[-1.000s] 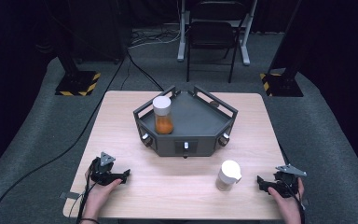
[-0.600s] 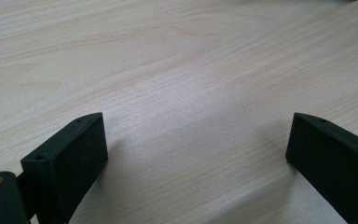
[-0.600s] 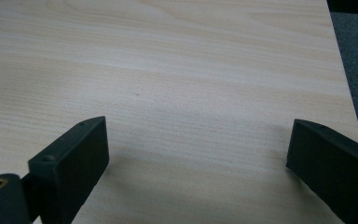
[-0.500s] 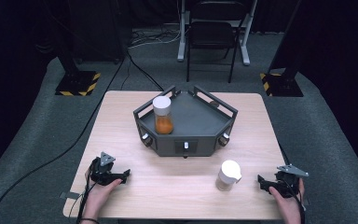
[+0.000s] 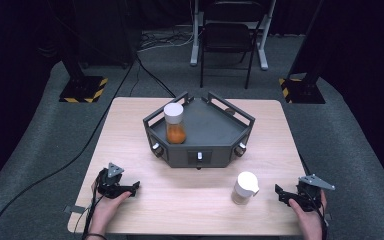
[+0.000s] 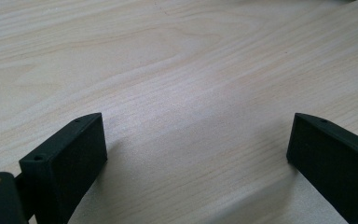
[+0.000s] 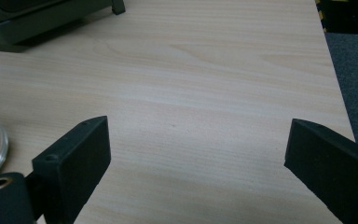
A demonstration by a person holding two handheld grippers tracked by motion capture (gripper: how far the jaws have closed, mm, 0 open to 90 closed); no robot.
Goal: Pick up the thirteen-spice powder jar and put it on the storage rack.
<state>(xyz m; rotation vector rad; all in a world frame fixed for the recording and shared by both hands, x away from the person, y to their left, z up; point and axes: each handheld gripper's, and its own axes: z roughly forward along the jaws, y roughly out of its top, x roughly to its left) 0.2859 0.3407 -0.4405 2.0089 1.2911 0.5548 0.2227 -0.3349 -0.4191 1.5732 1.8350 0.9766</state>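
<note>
- Pale wood is what your table (image 5: 190,200) is made of; it sits in the middle of the high view with dark carpet around it.
- Your left gripper (image 5: 132,187) lies low at the lower left of the high view, in your left hand (image 5: 107,207). In the left gripper view its jaws stand wide apart over bare wood, with nothing between them.
- Your right gripper (image 5: 279,191) sits at the lower right of the high view, in your right hand (image 5: 307,212). Its jaws have just been closing a little, yet they are well apart in the right gripper view, with only tabletop between them.
- The white-capped jar (image 5: 244,187) stands upright just left of your right gripper, apart from it; its rim shows at the left edge of the right gripper view.
- The dark grey tray (image 5: 215,132) rests at the centre of the high view, with an orange-filled jar (image 5: 174,123) upright in its left part.
</note>
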